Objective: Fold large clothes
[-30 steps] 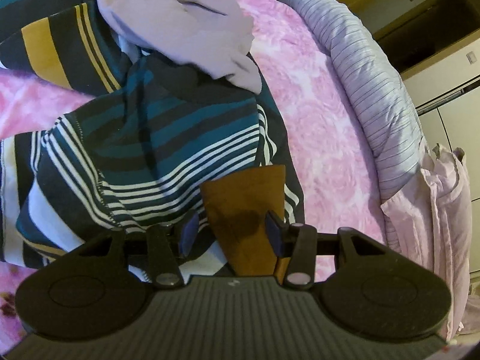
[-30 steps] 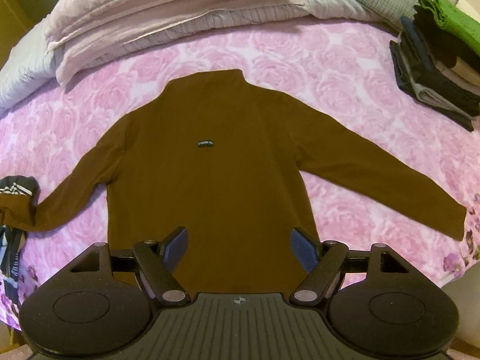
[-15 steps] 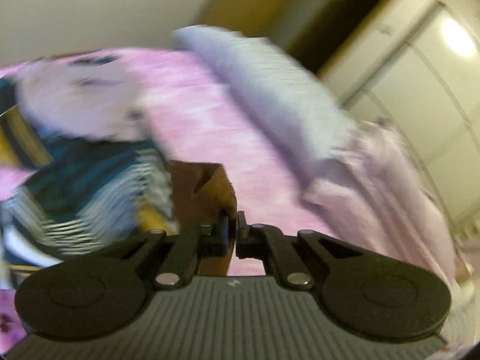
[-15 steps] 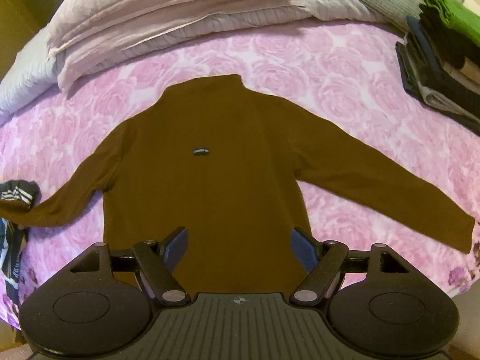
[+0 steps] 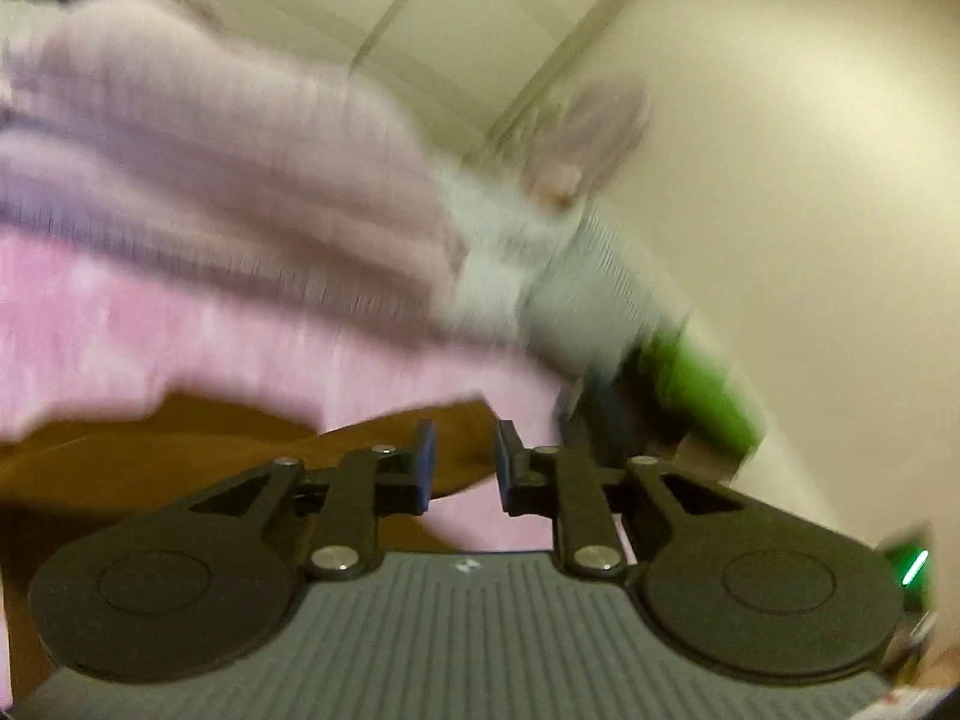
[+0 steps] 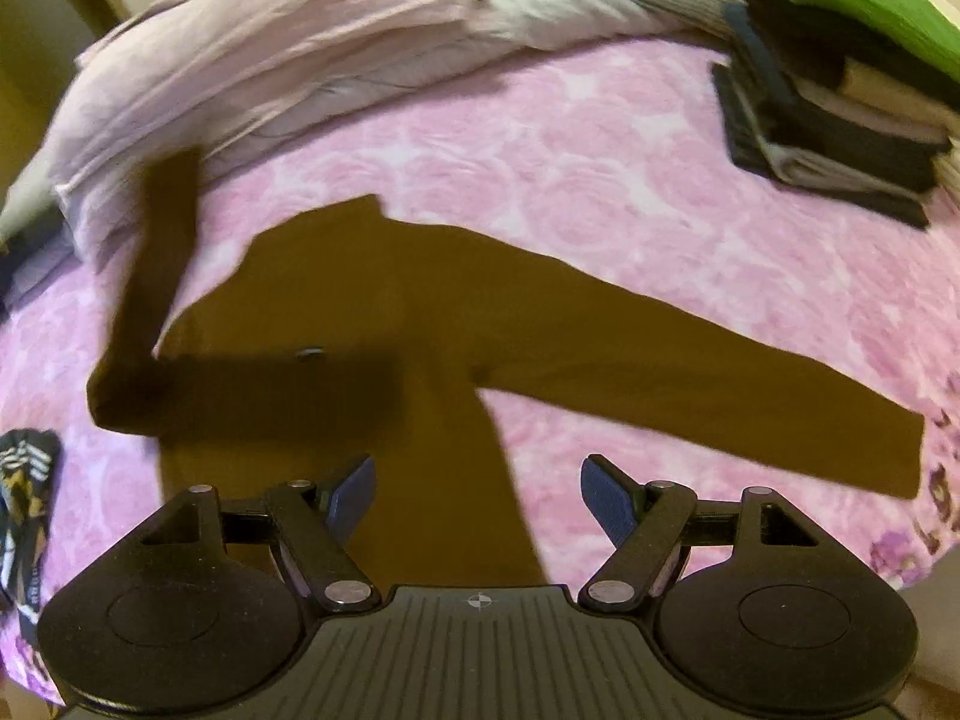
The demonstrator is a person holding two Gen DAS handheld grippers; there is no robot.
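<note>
Left gripper (image 5: 461, 463): we note its jaws a narrow gap apart and opening, nothing between the pads; brown cloth shows beyond the gap. That view is badly blurred; we make out only the sweater (image 5: 180, 450) ahead and left of the jaws, pink bedspread (image 5: 180, 330) past it, pale bedding (image 5: 210, 150) further out.

Right gripper (image 6: 477, 489): jaws wide apart, empty, above the sweater (image 6: 372, 312). Its body lies flat just ahead of the jaws; one sleeve (image 6: 690, 390) stretches out right, the other sleeve (image 6: 162, 240) is a raised, smeared streak left. Folded stack (image 6: 840, 108) far right, cut off by the frame edge. Striped garment (image 6: 24, 480) at far left, partly cropped.
</note>
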